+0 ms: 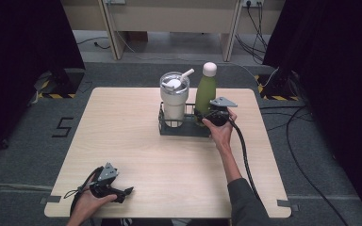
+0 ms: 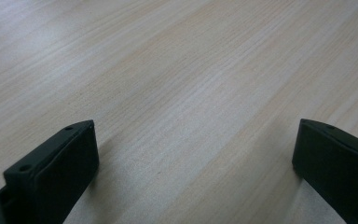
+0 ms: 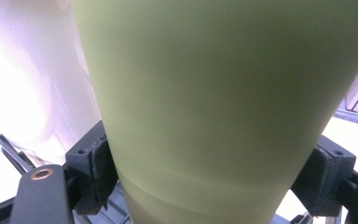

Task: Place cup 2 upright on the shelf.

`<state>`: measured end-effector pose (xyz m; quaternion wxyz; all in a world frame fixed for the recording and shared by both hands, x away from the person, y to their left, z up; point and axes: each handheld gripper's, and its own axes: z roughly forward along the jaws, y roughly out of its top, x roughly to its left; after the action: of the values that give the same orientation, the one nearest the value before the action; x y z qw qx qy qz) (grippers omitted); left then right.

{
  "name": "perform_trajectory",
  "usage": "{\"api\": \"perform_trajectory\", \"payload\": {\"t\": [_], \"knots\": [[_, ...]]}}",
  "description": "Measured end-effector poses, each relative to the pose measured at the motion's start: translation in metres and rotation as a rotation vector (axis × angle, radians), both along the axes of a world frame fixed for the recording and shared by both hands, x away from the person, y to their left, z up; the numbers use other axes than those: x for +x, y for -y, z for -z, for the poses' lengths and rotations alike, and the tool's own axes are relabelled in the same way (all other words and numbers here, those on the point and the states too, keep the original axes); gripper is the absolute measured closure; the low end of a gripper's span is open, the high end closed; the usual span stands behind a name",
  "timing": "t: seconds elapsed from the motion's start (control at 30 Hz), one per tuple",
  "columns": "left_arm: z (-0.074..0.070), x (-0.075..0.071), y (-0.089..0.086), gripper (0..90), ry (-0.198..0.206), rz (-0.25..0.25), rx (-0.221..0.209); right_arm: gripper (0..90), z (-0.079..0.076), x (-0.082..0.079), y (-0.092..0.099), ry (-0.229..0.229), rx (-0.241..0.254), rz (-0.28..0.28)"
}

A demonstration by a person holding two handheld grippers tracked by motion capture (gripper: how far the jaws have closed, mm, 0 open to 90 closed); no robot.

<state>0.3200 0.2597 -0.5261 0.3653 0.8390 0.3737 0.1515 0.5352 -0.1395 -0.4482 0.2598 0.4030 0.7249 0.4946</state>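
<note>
Two tongs: right tongs (image 1: 206,117) pinch the upright green bottle (image 1: 206,93), cap up; left tongs (image 1: 122,194) spread.

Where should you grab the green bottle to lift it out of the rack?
Grab the green bottle on its straight lower body, from the person's side, as the right hand-held gripper does. It stands upright in the black wire rack, the white tumbler blocks its left, and the body fits between the jaws.

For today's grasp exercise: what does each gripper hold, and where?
Right gripper clamps the green bottle at its lower body. Left gripper holds nothing.
</note>
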Motion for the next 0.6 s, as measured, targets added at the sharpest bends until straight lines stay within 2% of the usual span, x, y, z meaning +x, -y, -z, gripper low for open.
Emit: {"api": "perform_trajectory", "payload": {"t": [0.17, 0.33, 0.6], "knots": [[0.0001, 0.0000, 0.0001, 0.0, 0.001, -0.001, 0.000, 20.8, 0.0023, -0.0018, -0.0003, 0.022, -0.012, -0.008], [0.0001, -0.0001, 0.0001, 0.0, 0.001, -0.001, 0.000, 20.4, 0.0030, -0.0038, -0.0032, 0.037, -0.048, -0.018], [0.0001, 0.0000, 0.0001, 0.0, 0.002, 0.000, 0.001, 18.5, 0.0030, -0.0036, -0.0006, 0.022, -0.031, -0.026]]}}
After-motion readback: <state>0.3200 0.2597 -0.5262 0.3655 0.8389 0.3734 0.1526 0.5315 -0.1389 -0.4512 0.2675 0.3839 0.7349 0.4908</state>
